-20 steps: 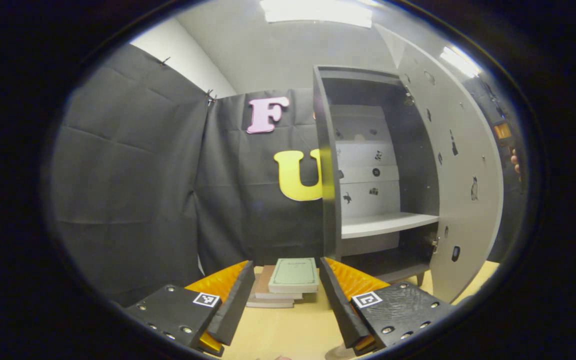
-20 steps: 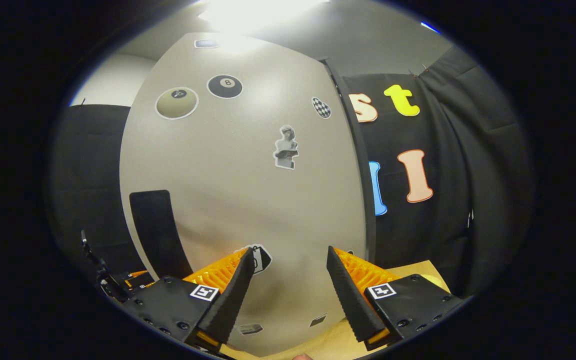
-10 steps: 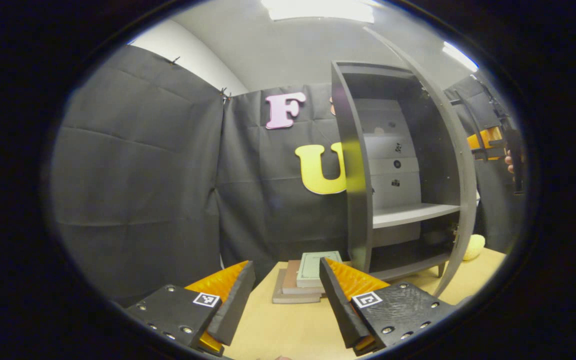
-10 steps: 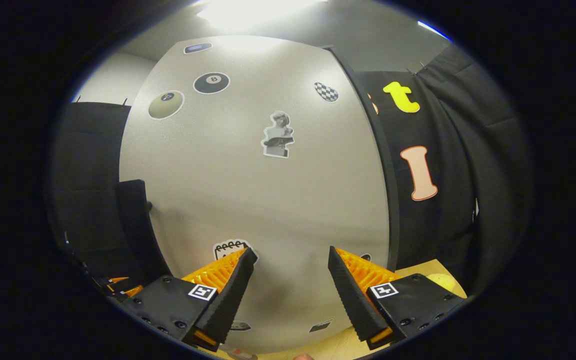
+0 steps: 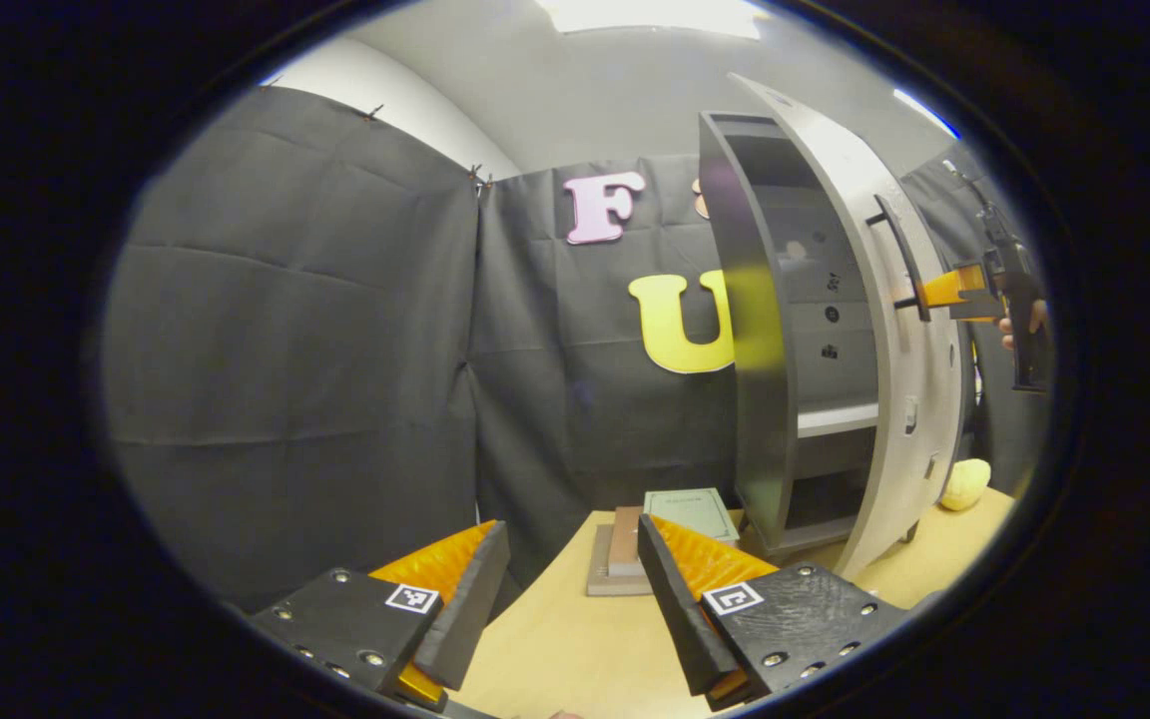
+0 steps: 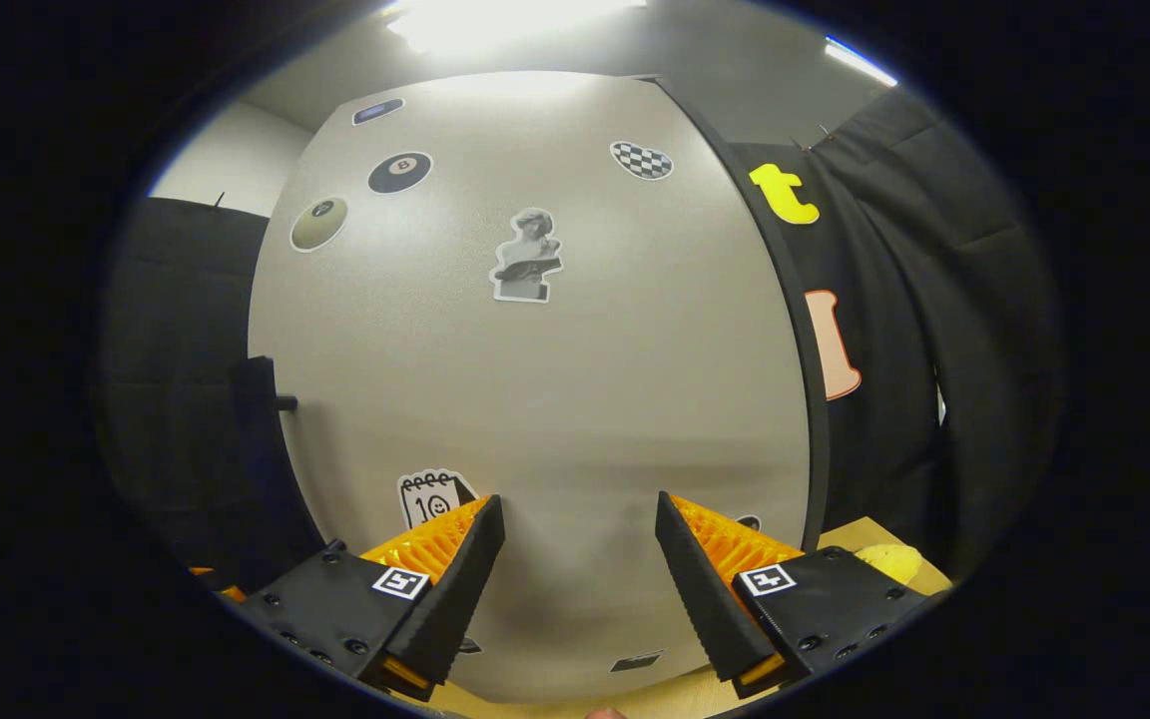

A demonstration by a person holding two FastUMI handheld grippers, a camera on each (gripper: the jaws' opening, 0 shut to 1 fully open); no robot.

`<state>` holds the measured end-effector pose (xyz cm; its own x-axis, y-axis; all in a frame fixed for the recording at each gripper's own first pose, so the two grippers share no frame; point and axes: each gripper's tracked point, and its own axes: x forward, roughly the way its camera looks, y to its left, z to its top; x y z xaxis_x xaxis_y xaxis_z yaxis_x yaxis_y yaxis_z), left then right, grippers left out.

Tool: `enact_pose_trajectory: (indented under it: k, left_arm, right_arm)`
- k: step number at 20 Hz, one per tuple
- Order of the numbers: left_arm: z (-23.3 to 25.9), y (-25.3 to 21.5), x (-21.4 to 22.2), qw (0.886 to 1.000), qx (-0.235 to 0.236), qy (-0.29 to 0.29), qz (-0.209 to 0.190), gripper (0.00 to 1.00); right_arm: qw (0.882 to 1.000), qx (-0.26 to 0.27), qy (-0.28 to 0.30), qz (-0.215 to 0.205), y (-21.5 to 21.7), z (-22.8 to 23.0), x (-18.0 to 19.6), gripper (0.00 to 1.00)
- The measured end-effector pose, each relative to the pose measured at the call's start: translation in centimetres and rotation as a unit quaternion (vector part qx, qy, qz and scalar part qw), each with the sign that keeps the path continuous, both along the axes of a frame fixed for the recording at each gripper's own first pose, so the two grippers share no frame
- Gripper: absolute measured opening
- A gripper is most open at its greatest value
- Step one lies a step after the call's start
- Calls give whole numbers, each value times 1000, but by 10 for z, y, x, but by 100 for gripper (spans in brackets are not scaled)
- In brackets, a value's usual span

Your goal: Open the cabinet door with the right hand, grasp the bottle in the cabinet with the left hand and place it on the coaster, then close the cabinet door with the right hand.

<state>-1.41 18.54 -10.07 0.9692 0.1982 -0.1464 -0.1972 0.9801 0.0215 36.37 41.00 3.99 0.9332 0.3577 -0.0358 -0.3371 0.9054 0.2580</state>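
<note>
Cabinet (image 5: 750, 330) stands at the desk's (image 5: 555, 649) far edge with its door (image 6: 555, 399) partly ajar; the right gripper (image 6: 580, 559), jaws released and holding nothing, faces the door's outer face, while the left gripper (image 5: 570, 589), also released and empty, hangs over the desk's near edge. Risk 1: a push landing off-centre or too hard could slam the door or shift the cabinet toward the stack of books (image 5: 650, 534) just beside it. Risk 2: neither bottle nor coaster can be made out, so placement is unconfirmed.
</note>
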Motion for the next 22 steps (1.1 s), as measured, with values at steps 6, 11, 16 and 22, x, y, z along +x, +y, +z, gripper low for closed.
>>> enact_pose_trajectory:
  k: [6, 11, 16, 22]
  left_arm:
    - [-7, 1, 9, 1000, 0, 2, -12, 78]
    - [-14, -6, 16, 1000, -12, 10, -26, 78]
    - [-9, -25, 32, 999, -9, 13, -52, 79]
    - [20, -85, 51, 997, -11, -1, -82, 79]
  right_arm:
    - [1000, -9, -6, -19, 14, 1, 23, 97]
    - [999, -9, -11, -39, 22, -2, 31, 97]
    - [998, -16, -9, -52, 21, -2, 29, 98]
    - [998, -31, -29, -54, -31, 12, -7, 98]
